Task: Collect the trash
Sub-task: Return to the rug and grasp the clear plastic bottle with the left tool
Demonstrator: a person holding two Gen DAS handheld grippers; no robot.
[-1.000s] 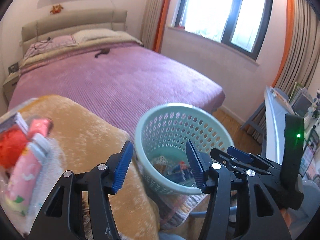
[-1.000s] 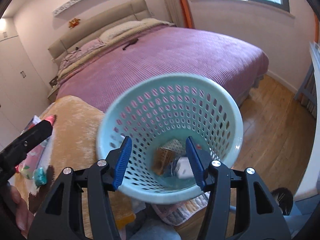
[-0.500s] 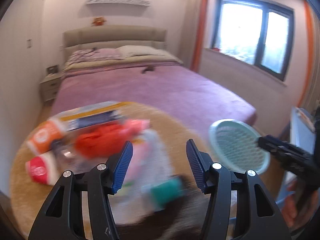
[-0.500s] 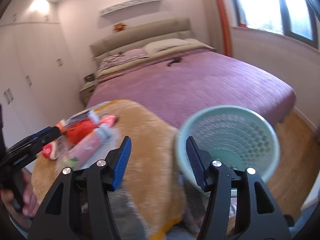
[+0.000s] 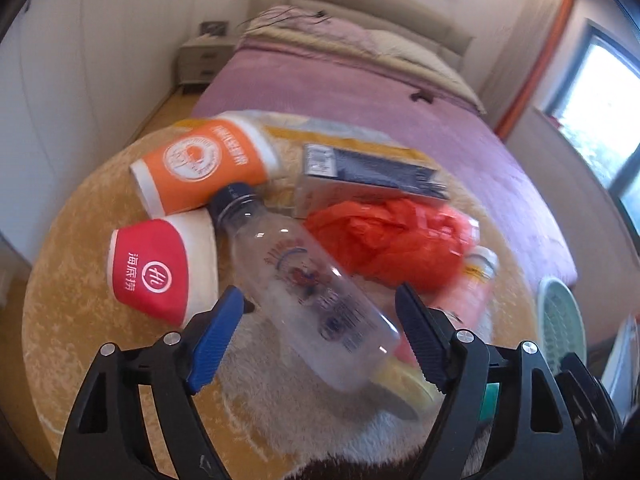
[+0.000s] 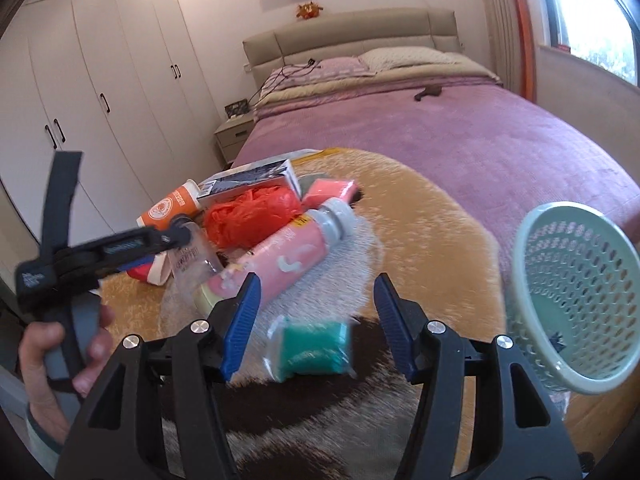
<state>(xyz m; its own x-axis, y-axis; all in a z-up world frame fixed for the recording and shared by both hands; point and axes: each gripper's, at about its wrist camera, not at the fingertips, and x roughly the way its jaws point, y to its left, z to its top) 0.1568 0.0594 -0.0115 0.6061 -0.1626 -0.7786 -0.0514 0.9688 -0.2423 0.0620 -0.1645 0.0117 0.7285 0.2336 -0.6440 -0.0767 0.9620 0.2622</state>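
A clear plastic bottle (image 5: 312,288) lies on the tan furry cushion (image 5: 80,280), between the opening jaws of my left gripper (image 5: 320,332); the pads stand apart from it. Around it lie a red cup (image 5: 156,272), an orange cup (image 5: 200,168), a dark box (image 5: 372,176) and a crumpled red bag (image 5: 388,240). My right gripper (image 6: 316,312) is open over a teal packet (image 6: 308,346), just short of a pink bottle (image 6: 280,260). The mint basket (image 6: 568,300) sits at the right.
A pink packet (image 6: 330,190) lies behind the pile. The purple bed (image 6: 480,140) fills the space behind the cushion, with a nightstand (image 6: 234,136) and white wardrobes (image 6: 100,80) to the left. A person's hand (image 6: 52,352) holds the left gripper's handle.
Both grippers have swung away from the basket to the pile of trash on the cushion. The left jaws stand wider than before. The basket now sits at the right edge of both views.
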